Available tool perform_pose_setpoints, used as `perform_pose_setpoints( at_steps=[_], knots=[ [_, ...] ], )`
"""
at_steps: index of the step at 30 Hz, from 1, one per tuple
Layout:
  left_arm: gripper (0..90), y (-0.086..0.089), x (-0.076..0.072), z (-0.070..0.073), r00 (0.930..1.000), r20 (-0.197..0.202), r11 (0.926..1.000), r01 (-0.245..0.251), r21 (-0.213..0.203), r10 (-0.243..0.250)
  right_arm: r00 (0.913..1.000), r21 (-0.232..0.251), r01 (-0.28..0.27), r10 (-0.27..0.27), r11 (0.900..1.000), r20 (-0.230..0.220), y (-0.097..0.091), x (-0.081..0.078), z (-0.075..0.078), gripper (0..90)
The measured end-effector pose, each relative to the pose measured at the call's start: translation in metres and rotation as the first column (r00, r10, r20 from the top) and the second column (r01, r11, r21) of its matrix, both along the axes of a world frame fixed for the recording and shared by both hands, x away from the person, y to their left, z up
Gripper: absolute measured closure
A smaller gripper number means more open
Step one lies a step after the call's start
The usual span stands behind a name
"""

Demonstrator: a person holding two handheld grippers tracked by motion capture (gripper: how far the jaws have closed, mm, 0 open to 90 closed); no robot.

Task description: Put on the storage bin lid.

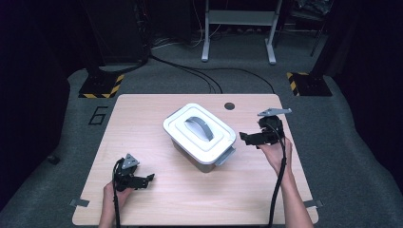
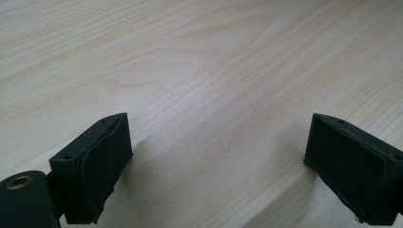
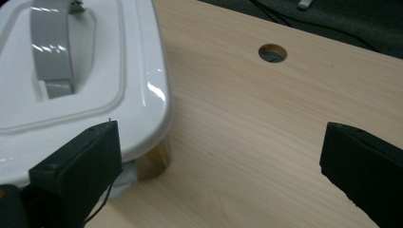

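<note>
1. Right now the work looks to be at the approach stage: a lidded container (image 1: 199, 135) sits near the middle of the wooden table (image 1: 142, 118), its white lid (image 3: 95, 95) on, with a grey handle (image 1: 198, 127) lying across the top.
2. The right gripper (image 1: 247, 138) hovers just beside the container's right end, jaws spread wide and holding nothing. In the right gripper view, one jaw stands close to the lid's rim and the other is out over bare table.
3. The left gripper (image 1: 148, 179) is low over the table, well apart from the container toward the near left corner. Its jaws are also wide and empty, with plain wood between them.
4. Judging by the grey side latch (image 1: 225, 156) at the container's near right end, the next move probably calls for the right gripper to reach a latch or the lid edge.
5. The left gripper would likely need to come in and steady or unlatch the other side.
</note>
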State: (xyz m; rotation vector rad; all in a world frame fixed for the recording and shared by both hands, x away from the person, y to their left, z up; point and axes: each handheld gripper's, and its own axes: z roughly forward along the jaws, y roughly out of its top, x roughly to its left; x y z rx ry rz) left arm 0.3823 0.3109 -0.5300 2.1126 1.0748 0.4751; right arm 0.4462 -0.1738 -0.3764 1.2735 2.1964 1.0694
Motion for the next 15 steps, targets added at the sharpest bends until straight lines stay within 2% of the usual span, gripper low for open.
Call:
perform_pose_setpoints(
  at_steps=[7,8,10,11,15],
  knots=[
    [8.2,0.0,0.0,0.0,1.0,0.0,1.0,0.0,0.0,0.0,0.9988,0.007,0.044,-0.044,0.999,-0.022,-0.022,-0.006,-0.021,0.0],
    [8.2,0.0,0.0,0.0,1.0,0.0,1.0,0.0,0.0,0.0,0.9976,0.008,0.062,-0.062,0.998,-0.03,-0.028,-0.009,-0.03,0.0],
    [8.2,0.0,0.0,0.0,1.0,0.0,1.0,0.0,0.0,0.0,0.9969,0.01,0.07,-0.07,0.9975,-0.037,-0.03,-0.009,-0.032,0.0],
    [8.2,0.0,0.0,0.0,1.0,0.0,1.0,0.0,0.001,0.0,0.9957,0.006,0.08,-0.08,0.9968,-0.046,-0.036,-0.012,-0.042,0.0],
    [8.2,0.0,0.0,0.0,1.0,-0.001,1.0,-0.002,-0.004,0.002,0.9919,0.004,0.108,-0.107,0.9942,-0.069,-0.044,-0.016,-0.06,0.0]
  ],
)
